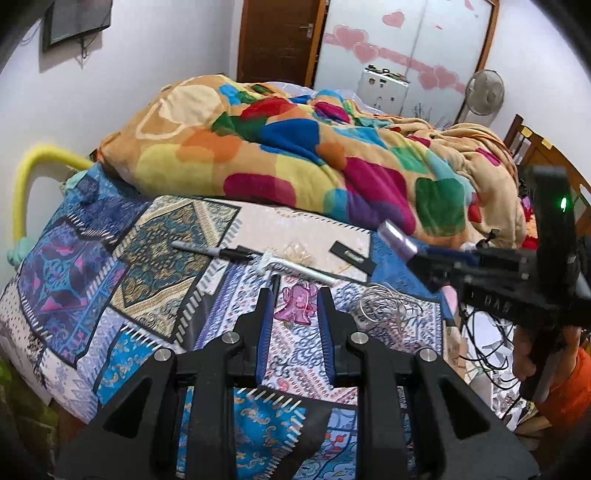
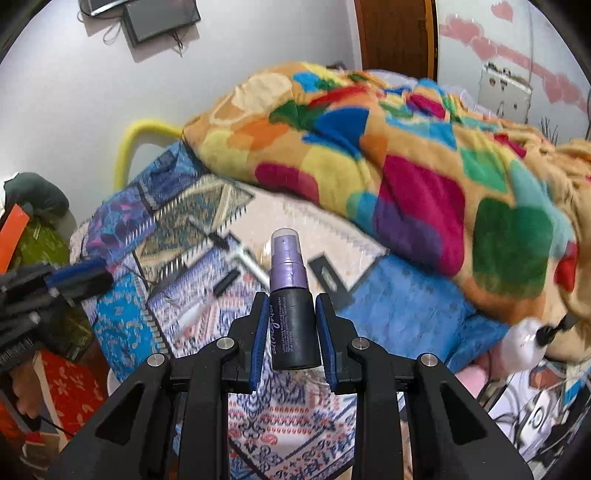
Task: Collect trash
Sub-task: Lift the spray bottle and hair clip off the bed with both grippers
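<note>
Showed a black spray bottle [image 2: 294, 328] capped in lilac. Lay over a blue patchwork bedspread [image 1: 122, 258], beside an orange blanket [image 1: 295, 155] with multicoloured patches.

- Both views are evenly and fairly brightly lit by soft indoor light, colours vivid
- Shadows are faint; the wall-mounted screen [image 1: 77, 22] casts a soft one down and to the left on the pale wall
- Left wrist view is mostly sharp
- Right wrist view shows motion blur across the blanket [image 2: 406, 155] and bedspread [image 2: 207, 258]
- Fisheye bends straight lines; corners fall to black vignette
</note>
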Available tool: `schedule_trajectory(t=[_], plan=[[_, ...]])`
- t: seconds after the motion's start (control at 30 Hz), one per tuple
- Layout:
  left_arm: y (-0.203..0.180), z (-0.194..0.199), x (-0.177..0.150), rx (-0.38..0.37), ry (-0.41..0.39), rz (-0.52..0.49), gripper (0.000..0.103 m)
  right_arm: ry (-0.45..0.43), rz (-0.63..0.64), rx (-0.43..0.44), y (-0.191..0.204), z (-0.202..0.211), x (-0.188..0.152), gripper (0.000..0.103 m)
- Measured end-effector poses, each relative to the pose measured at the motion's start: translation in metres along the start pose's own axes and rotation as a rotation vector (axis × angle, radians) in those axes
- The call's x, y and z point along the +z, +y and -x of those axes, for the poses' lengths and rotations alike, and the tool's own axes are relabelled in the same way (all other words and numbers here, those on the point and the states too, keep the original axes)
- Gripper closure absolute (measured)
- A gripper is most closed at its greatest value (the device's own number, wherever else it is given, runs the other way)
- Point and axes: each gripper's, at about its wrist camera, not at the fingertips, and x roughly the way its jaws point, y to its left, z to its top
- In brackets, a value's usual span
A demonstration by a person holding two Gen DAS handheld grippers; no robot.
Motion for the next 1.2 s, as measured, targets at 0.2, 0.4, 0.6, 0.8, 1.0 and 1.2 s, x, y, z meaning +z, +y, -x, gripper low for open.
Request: schedule_trajectory(t=[0.2, 0.4, 0.6, 0.8, 1.0, 1.2], plan=[[0.018, -0.001, -0.021, 0.022, 0.026, 0.036, 0.08, 0.08, -0.009, 0.046, 0.011, -0.015, -0.032, 0.082], [0.038, 0.003, -0.04, 0.045, 0.054, 0.078, 0.08, 0.116, 0.028, 0.049, 0.032, -0.023, -0.046, 0.082], [0.048, 0.011, -0.051, 0.05, 0.058, 0.09, 0.08, 0.222, 0.053, 0.074, 0.047, -0.045, -0.069, 0.093], [0.054, 0.016, -0.057, 0.047, 0.062, 0.092, 0.08, 0.253, 0.134, 0.033, 0.07, -0.054, -0.077, 0.092], [0.06, 0.019, -0.059, 0.038, 0.06, 0.108, 0.08, 0.312, 0.154, 0.019, 0.077, -0.067, -0.082, 0.076], [0.067, 0.025, -0.062, 0.04, 0.062, 0.12, 0.08, 0.32, 0.154, -0.008, 0.08, -0.071, -0.091, 0.078]])
